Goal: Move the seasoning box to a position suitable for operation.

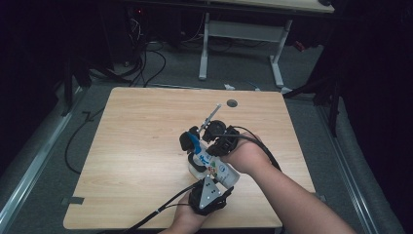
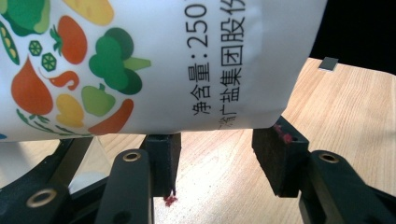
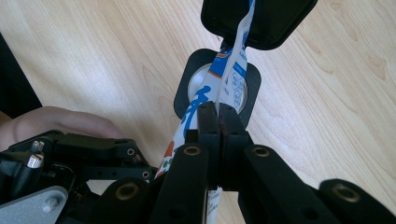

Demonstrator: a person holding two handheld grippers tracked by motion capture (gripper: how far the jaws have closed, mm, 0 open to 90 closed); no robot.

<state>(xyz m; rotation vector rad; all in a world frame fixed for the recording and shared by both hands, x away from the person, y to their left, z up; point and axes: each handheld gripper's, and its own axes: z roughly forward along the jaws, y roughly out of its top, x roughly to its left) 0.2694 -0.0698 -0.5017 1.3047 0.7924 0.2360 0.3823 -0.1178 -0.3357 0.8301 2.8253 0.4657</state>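
Dim lab: bare wooden table [image 1: 146, 146], floor cables [image 1: 146, 68], adjustable desk frame [image 1: 241, 44].

The pouch [image 1: 214, 168] is a white plastic bag printed with colourful vegetables, black Chinese text and blue lettering. It is held off the bench [image 1: 136, 146], near its front edge. Its flat sealed top [image 3: 231, 70] stands edge-on over a black holder with a round opening [image 3: 187, 93] on the bench.

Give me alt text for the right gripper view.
The right gripper pinches the top edge of a white and blue bag over a wooden table. A black clip grips the bag's edge farther along.
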